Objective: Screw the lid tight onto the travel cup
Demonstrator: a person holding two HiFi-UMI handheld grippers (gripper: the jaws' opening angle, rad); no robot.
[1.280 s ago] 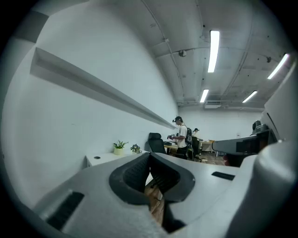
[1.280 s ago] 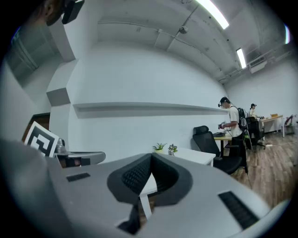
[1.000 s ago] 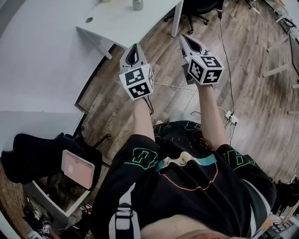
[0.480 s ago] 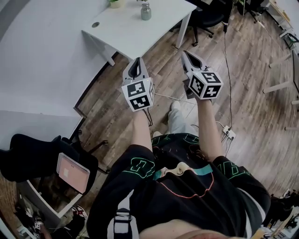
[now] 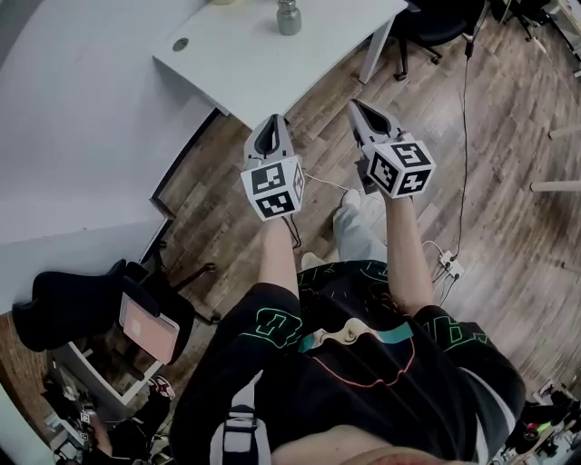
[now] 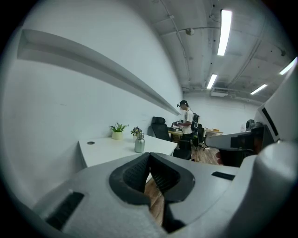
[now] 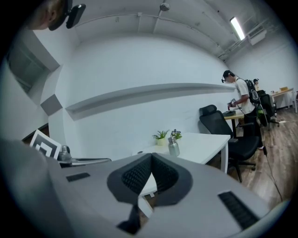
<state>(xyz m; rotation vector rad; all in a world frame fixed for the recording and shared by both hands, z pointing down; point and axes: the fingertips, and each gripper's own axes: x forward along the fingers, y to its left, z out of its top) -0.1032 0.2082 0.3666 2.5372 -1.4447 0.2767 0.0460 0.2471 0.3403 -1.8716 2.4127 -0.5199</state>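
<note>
White worktop (image 5: 245,68) on a wooden floor (image 5: 508,182), set against the wall. Bears an upright metal travel cup (image 5: 289,16), with a potted plant (image 6: 117,132) and a second small plant (image 6: 135,131) behind it. Has a round cable hole (image 5: 180,43) near one corner.

White desk (image 5: 263,64) by a white wall (image 5: 82,136), wood plank floor (image 5: 508,227), black office chair (image 7: 214,123), ceiling strip lights (image 6: 226,25)

Left tongs (image 5: 269,136) closed and empty, right tongs (image 5: 361,116) likewise, forearms outstretched
</note>
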